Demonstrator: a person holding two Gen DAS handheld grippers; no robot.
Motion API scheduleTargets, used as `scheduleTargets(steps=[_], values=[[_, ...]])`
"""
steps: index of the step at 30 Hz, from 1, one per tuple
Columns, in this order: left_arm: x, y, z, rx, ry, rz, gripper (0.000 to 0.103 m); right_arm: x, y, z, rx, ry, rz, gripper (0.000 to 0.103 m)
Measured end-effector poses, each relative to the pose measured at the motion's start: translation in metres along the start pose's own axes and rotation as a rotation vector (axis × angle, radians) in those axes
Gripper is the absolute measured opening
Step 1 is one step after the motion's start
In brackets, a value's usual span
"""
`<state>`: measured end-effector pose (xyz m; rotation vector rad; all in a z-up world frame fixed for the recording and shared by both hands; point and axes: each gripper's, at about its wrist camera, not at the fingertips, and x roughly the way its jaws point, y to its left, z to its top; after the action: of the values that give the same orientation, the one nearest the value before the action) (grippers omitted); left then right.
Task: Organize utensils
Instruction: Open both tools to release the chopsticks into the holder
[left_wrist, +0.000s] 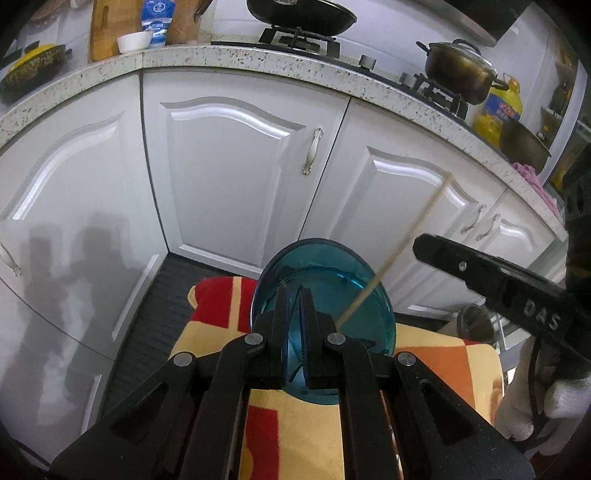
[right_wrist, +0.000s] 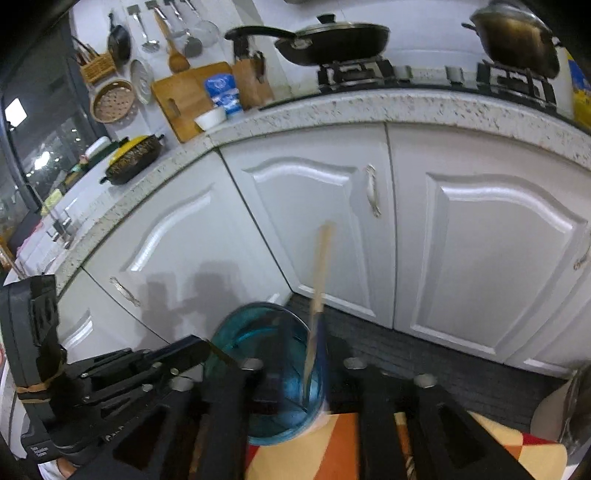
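L gripper (left_wrist: 294, 317) clamped on blue cup (left_wrist: 325, 295) rim. R gripper (right_wrist: 301, 363) jaws apart, chopstick (right_wrist: 318, 288) loose in cup. Risk: cup tilted, stick could tip out.

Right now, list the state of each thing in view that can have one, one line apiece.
Left gripper: shut on the blue cup's rim.
Right gripper: open, blurred.
Blue cup: upright on the patterned cloth, clamped at its near rim.
Chopstick: lower end in the cup, leaning; whether the right gripper touches it cannot be told.
Cabinet doors: closed.
Frying pan: lidded, on the stove.
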<state>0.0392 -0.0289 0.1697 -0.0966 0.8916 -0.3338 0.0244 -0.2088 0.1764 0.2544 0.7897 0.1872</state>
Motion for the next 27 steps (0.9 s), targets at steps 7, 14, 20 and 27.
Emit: scheduleTargets(steps=[7, 14, 20, 27], values=[[-0.011, 0.003, -0.009, -0.015, 0.002, -0.009, 0.034, -0.020, -0.008, -0.022, 0.012, -0.002, -0.007, 0.036], [-0.034, -0.001, -0.033, -0.018, -0.027, 0.011, 0.049, -0.051, -0.016, -0.059, 0.036, -0.021, -0.062, 0.038], [-0.047, -0.014, -0.058, 0.006, -0.039, 0.037, 0.051, -0.085, -0.017, -0.093, 0.036, -0.038, -0.128, 0.038], [-0.070, -0.039, -0.081, 0.087, -0.071, 0.047, 0.051, -0.127, -0.015, -0.120, 0.031, -0.038, -0.187, 0.042]])
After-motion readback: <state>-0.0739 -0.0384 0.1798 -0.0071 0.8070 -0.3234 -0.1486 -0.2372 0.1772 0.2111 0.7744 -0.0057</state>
